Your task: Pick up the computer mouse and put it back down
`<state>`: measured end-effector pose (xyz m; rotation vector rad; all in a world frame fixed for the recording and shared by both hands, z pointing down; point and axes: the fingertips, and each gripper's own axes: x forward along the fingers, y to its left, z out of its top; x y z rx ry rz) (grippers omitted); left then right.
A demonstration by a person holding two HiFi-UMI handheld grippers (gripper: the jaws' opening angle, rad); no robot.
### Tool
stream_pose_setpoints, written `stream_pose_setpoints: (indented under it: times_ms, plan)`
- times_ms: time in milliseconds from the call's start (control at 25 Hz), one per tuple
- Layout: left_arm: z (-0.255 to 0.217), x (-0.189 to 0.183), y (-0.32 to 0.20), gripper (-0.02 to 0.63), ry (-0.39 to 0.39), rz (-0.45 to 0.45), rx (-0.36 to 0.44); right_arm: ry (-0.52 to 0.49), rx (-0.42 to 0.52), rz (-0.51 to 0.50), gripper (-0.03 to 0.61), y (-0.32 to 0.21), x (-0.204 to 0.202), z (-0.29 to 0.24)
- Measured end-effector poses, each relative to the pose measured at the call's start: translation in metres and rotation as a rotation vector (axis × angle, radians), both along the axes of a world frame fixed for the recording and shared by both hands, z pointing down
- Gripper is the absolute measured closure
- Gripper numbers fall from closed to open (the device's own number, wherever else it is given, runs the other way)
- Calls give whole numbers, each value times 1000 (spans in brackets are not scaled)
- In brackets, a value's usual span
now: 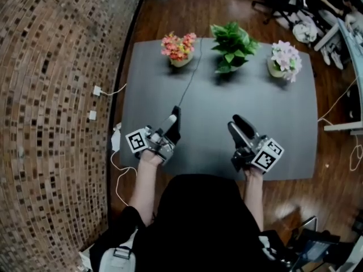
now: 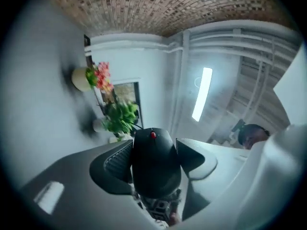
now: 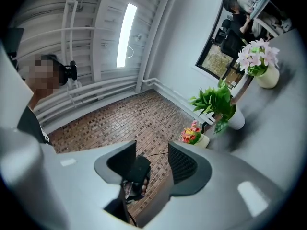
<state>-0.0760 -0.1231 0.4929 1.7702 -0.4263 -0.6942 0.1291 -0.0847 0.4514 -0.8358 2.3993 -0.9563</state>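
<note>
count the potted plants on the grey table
3 along the far edge: red-and-pink flowers in a cream pot, left; green leafy plant, middle; pale pink flowers in a cream pot, right.

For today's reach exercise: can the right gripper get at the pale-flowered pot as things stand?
Probably yes: the right gripper is open and empty, and only bare table lies between it and the pot.

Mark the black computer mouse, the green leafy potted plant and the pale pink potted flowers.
Black computer mouse (image 2: 156,164): left gripper view, middle of its back.
Green leafy potted plant (image 1: 232,45): head view, central leaves.
Pale pink potted flowers (image 1: 285,55): head view, the blossoms.
</note>
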Motion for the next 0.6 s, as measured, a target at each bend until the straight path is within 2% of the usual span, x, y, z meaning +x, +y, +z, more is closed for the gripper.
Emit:
stream_pose_setpoints:
  times_ms: [80, 120, 240, 320, 400, 520, 600]
  plan:
    - [0, -16, -14, 331, -94, -68, 17, 3, -5, -2, 388, -1, 0, 2]
    - [-6, -15, -15, 331, -142, -62, 55, 4, -5, -7, 388, -1, -2, 2]
    - [-7, 11, -8, 331, -276, 53, 155, 9, 0, -25, 388, -3, -12, 2]
    - [24, 21, -7, 331, -356, 95, 125, 19, 0, -37, 388, -2, -18, 3]
    - [67, 19, -11, 331, -460, 86, 52, 32, -2, -48, 388, -1, -23, 3]
    - [127, 3, -28, 331, -699, 17, -40, 38, -18, -47, 388, 1, -23, 5]
    - [157, -6, -40, 331, -874, -13, -58, 42, -27, -37, 388, 1, -21, 5]
